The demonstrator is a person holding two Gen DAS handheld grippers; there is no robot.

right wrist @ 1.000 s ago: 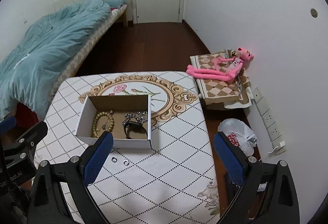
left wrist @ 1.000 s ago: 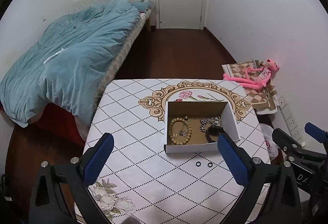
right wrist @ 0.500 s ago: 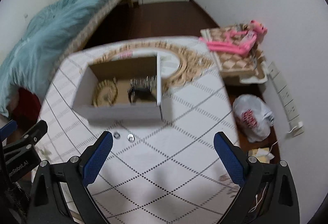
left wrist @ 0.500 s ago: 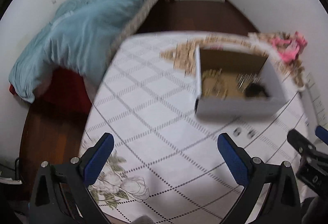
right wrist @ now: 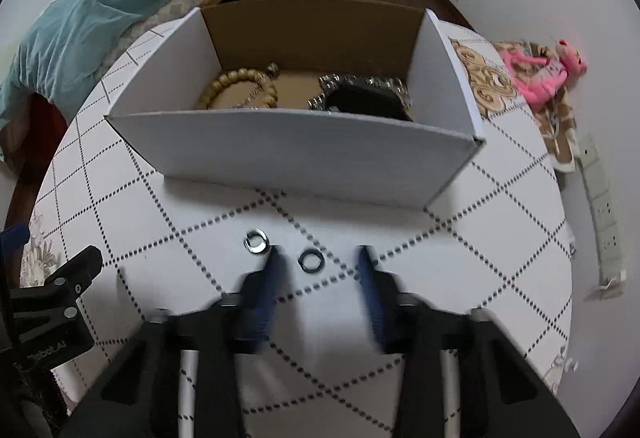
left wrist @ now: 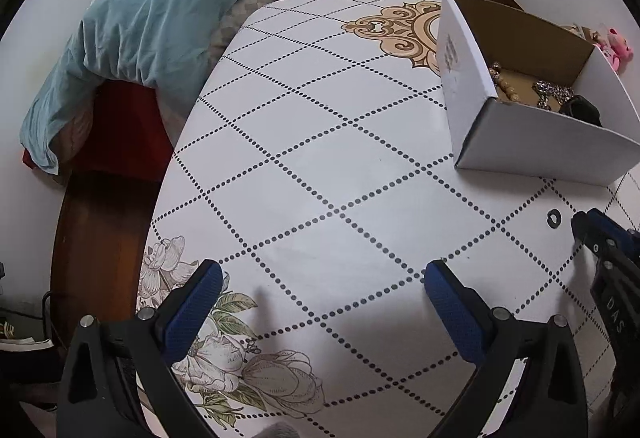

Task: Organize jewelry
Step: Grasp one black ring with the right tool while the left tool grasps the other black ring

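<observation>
Because two small dark metal rings lie loose on the patterned desk, at six o'clock from the white cardboard box, the right gripper straddles one, half-open, while the left gripper hovers wide.

The counter is white with black dotted diamonds, a gold scroll and grey flowers. The box is white outside, brown inside. Blue pads line the claws. A teal quilt fills the upper left.
</observation>
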